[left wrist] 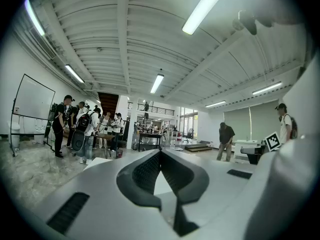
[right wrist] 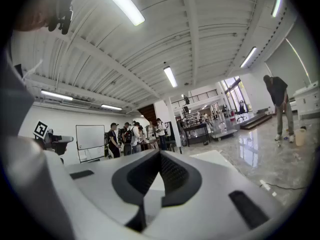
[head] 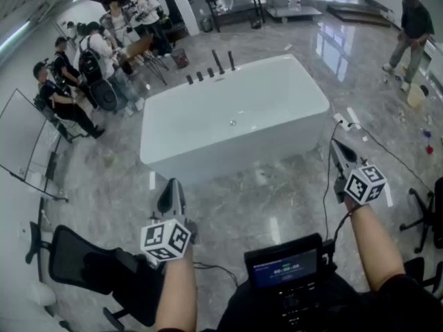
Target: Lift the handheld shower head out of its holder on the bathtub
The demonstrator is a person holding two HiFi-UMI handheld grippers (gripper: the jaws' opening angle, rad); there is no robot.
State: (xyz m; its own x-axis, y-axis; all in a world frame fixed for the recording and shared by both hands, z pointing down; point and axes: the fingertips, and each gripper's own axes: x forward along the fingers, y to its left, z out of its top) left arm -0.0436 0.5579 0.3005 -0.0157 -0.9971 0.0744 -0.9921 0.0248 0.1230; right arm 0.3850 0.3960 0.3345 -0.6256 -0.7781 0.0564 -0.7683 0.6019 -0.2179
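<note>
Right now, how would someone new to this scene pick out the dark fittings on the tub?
Find the white rectangular bathtub on the grey marble floor. On its far rim stands a row of dark fittings: three short stubs, then two taller slim rods at the right. Nothing else stands on that rim.

The row of thin dark upright fittings (head: 210, 70) on the far rim of the white rectangular bathtub (head: 235, 120) is too small for me to tell the shower head from the taps. In their own views, my left gripper (left wrist: 160, 152) and right gripper (right wrist: 160, 153) block most of the tub with their grey bodies. The black office chair (head: 435, 216) at the right is cut off by the picture's edge.
</note>
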